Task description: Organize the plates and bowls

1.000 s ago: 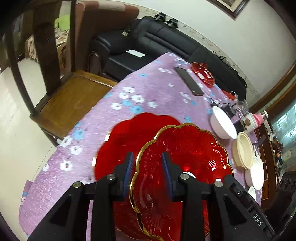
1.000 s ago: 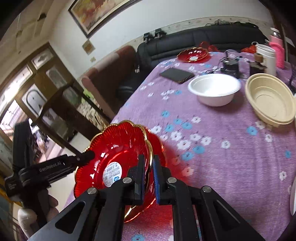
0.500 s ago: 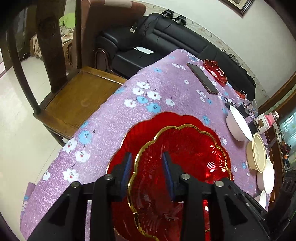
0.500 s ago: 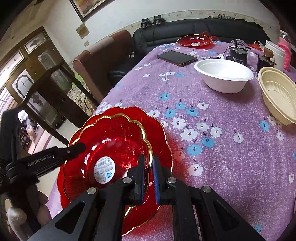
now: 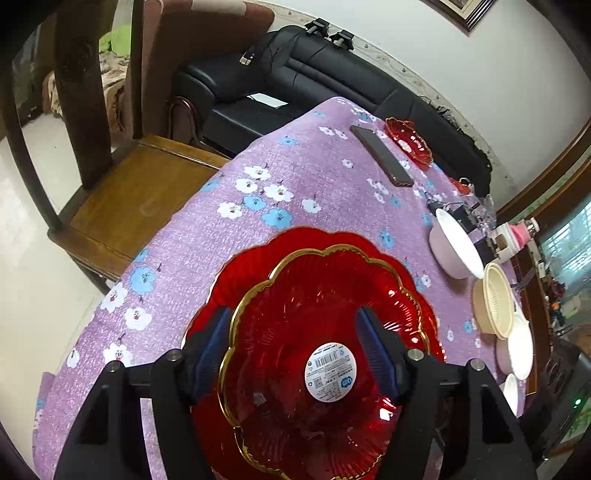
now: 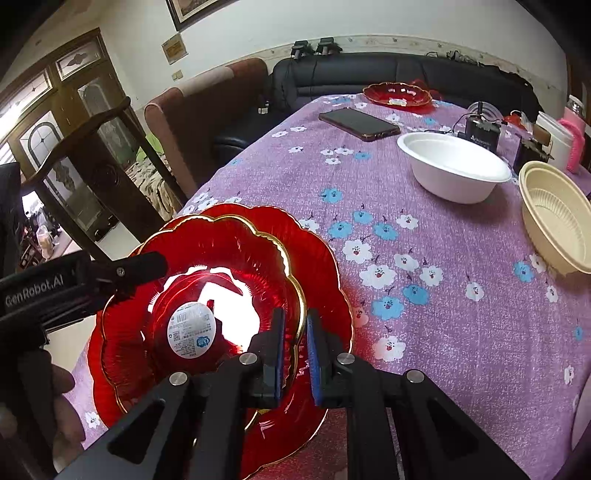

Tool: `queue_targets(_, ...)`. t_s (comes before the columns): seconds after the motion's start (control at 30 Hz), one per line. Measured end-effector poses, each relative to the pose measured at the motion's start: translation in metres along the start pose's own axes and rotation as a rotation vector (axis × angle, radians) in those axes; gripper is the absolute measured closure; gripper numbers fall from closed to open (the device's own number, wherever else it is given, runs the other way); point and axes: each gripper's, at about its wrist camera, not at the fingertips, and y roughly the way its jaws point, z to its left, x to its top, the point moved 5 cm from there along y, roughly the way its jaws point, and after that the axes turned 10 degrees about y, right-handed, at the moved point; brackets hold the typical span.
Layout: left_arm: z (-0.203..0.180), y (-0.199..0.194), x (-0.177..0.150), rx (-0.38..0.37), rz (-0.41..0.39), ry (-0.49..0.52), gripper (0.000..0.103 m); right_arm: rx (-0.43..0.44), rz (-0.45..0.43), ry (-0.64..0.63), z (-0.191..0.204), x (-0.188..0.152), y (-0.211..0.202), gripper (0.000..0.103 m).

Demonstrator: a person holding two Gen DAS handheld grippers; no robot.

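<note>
Pinching plate rim, R tongs (L tongs wide)

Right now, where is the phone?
In the right wrist view the phone lies flat on the far tablecloth, between the far red plate and the white bowl.

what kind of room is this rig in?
Most likely a home living or dining room: a black leather sofa against the wall, a wooden chair at a table under a purple floral tablecloth, and a framed picture above.
</note>
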Motion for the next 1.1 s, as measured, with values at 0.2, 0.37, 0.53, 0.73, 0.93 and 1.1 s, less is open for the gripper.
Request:
queue_targets(0.2, -0.006, -0.004, 0.007, 0.044, -0.019, 0.036, 0.034, -0.011, -0.039, -0.037, 0.003, 0.0, -0.006, 0.083)
queue_targets(0.37, -0.01, -0.014, 0.009, 0.019, -0.045, 0.036, 0.034, -0.011, -0.086, -0.048, 0.003, 0.003, -0.018, 0.063)
queue_targets(0.53, -0.014, -0.034, 0.006, 0.004, -0.08, 0.022, 0.033, 0.004, -0.13, -0.026, -0.002, 0.009, -0.042, 0.063)
queue_targets(0.73, -0.036, -0.066, -0.007, 0.011, -0.16, 0.074, 0.026, 0.005, -0.164, 0.026, -0.029, 0.006, -0.071, 0.056)
queue_targets(0.93, -0.067, -0.079, -0.029, 0.008, -0.181, 0.141, 0.025, 0.007, -0.155, 0.074, -0.057, -0.009, -0.088, 0.056)
queue_targets(1.1, -0.096, -0.092, -0.045, 0.053, -0.228, 0.223, 0.024, 0.008, -0.182, 0.099, -0.081, -0.023, -0.112, 0.056)
